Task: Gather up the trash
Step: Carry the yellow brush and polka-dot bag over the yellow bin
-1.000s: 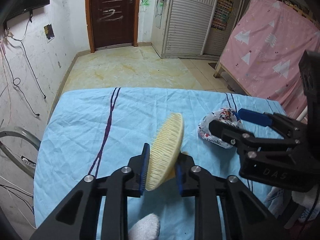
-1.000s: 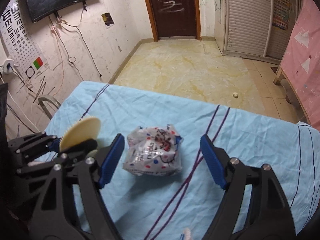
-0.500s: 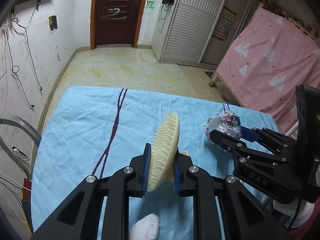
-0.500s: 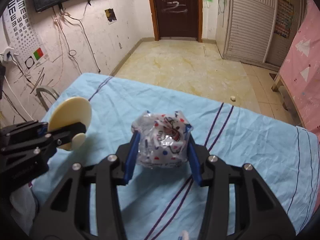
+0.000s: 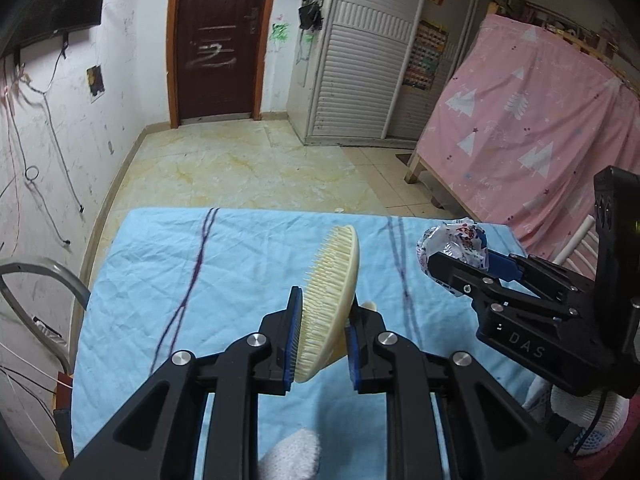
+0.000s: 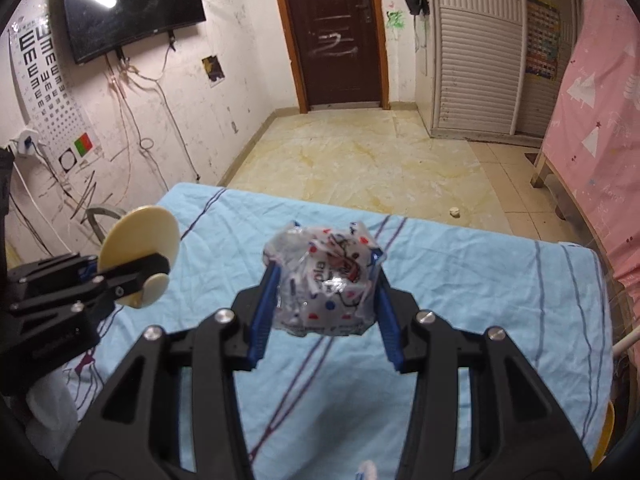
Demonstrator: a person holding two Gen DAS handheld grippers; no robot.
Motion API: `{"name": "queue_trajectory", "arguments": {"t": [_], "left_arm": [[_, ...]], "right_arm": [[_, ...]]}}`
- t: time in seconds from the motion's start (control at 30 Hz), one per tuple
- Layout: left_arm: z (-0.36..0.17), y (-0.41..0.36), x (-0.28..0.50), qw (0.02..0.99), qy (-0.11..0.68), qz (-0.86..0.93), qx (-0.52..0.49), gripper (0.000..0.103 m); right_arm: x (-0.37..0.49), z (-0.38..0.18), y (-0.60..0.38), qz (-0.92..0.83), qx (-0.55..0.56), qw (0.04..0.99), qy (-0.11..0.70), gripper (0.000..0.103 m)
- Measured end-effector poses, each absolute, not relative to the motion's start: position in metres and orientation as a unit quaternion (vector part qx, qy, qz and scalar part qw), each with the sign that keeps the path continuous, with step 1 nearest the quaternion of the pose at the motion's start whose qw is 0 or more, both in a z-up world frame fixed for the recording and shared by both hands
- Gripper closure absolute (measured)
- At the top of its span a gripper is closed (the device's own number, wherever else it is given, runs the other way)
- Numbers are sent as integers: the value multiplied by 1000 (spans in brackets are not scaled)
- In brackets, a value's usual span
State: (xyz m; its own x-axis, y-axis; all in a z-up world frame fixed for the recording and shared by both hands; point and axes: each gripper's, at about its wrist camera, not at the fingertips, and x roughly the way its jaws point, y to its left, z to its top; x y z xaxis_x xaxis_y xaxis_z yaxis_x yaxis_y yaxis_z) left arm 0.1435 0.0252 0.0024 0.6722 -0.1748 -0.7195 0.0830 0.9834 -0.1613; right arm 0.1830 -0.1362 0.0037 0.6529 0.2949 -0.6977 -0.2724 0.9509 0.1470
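My left gripper (image 5: 322, 340) is shut on a cream round bristle brush (image 5: 332, 300) and holds it on edge above the blue cloth. The brush also shows in the right wrist view (image 6: 140, 240), at the left. My right gripper (image 6: 324, 312) is shut on a crumpled plastic wrapper (image 6: 324, 280) with red and blue dots, lifted off the cloth. The wrapper also shows in the left wrist view (image 5: 454, 242), at the right, in the right gripper (image 5: 460, 264).
A table with a light blue striped cloth (image 5: 168, 264) lies below both grippers. A pink curtain (image 5: 532, 120) hangs at the right. A metal chair frame (image 5: 44, 280) stands left of the table. A small white scrap (image 6: 455, 211) lies on the floor beyond.
My right gripper has shut on the wrapper and lifted it off the cloth. My left gripper has risen a little, still holding the brush.
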Motion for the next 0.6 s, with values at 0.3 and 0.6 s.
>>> {"name": "queue_trajectory", "arguments": {"t": [0.3,0.6], "left_arm": [[24,-54,125,916,385,-111,-20,93],[28,-132,113,910,386,-149,17,93]], "right_arm": [[145,19,-218,112,68,925,357,59],[105,18,-297,67,120,933,334,59]]}}
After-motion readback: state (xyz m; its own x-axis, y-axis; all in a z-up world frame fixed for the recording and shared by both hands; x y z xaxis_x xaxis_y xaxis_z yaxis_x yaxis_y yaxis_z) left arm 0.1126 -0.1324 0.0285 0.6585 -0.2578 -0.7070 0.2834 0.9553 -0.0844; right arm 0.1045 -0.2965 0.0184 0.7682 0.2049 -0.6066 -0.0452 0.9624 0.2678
